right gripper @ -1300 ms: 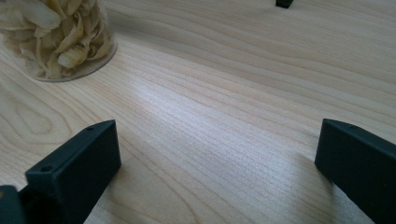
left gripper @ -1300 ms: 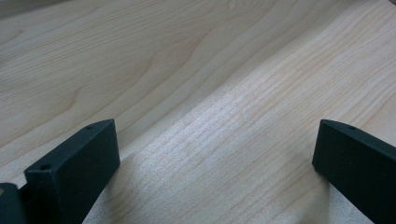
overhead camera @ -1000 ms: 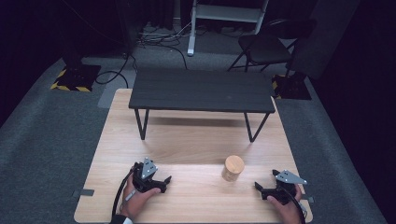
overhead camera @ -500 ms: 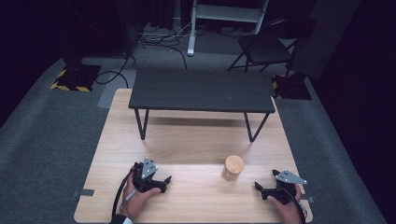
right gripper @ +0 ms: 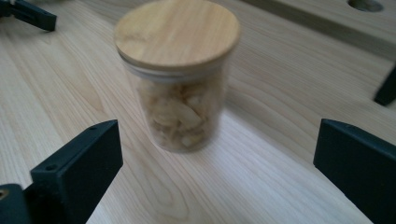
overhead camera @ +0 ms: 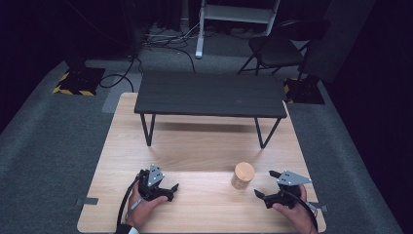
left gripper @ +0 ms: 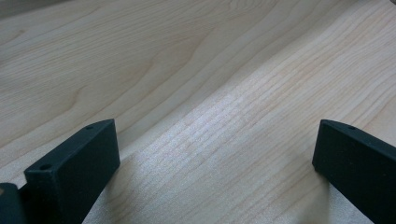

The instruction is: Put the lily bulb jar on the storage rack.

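Note:
A clear glass jar [overhead camera: 242, 175] with a round wooden lid stands upright on the light wooden table [overhead camera: 204, 141], right of centre near the front. The right gripper view shows the jar [right gripper: 177, 74] holding pale pieces. My right gripper [overhead camera: 264, 184] rests just right of the jar, open, apart from it. In its own view the right gripper [right gripper: 217, 144] has its jaws spread wide, with the jar ahead between them and a little left. My left gripper [overhead camera: 171, 191] lies at the front left, open over bare wood [left gripper: 215, 144].
A low black table [overhead camera: 209, 92] on thin black legs stands across the back half of the wooden table. Behind it on the grey floor are a folding chair [overhead camera: 277, 48], cables and a yellow-and-black striped base [overhead camera: 78, 83].

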### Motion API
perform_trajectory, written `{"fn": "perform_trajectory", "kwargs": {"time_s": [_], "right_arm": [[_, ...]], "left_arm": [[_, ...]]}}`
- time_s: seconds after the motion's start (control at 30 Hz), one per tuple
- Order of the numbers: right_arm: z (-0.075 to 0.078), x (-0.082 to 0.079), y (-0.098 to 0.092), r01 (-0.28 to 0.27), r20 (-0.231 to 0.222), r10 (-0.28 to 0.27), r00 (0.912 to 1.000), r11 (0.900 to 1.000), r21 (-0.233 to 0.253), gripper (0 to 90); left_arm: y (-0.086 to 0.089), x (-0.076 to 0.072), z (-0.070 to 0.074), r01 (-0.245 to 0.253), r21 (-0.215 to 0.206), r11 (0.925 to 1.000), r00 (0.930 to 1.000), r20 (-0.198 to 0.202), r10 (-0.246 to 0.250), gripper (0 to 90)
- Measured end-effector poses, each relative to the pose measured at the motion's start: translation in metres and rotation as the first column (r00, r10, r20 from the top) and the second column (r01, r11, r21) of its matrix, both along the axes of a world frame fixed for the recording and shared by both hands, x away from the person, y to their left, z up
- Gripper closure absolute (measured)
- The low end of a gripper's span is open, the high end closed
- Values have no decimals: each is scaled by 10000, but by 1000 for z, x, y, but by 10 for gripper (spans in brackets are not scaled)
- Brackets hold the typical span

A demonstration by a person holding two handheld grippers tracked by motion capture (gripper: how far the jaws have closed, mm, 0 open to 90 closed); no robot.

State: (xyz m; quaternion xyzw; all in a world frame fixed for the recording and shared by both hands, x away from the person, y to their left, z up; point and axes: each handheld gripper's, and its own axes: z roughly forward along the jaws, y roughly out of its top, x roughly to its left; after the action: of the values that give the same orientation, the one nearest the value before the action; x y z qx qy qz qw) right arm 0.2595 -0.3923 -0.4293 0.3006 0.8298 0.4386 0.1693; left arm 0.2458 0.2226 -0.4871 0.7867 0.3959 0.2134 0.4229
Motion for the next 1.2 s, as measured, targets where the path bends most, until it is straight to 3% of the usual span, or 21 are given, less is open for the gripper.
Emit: {"fn": "perform_trajectory", "kwargs": {"time_s": [0.27,0.37,0.6,0.8,0.9,1.07,1.2], "right_arm": [[5,17,25,-575,-36,575,9983,9983,13,8],[6,21,34,-535,-80,533,9985,9984,-196,8],[0,31,46,-476,-221,472,9986,9987,-187,8],[-8,31,60,-237,18,238,9997,9988,-428,12],[-14,32,61,-250,149,254,9996,9992,-304,67],[-21,33,59,-436,346,442,9984,9989,-188,239],[-24,32,58,-418,376,418,9984,9991,-19,245]], "left_arm": [[0,0,0,-15,4,10000,10000,-3,15,6],[0,0,0,-16,5,10000,10000,-1,16,6],[0,0,0,-12,7,10000,10000,-2,12,6],[0,0,0,-30,3,10000,10000,1,30,6],[0,0,0,-37,6,10000,10000,-2,37,6],[0,0,0,-42,3,10000,10000,3,42,6],[0,0,0,-42,5,10000,10000,0,42,6]]}}
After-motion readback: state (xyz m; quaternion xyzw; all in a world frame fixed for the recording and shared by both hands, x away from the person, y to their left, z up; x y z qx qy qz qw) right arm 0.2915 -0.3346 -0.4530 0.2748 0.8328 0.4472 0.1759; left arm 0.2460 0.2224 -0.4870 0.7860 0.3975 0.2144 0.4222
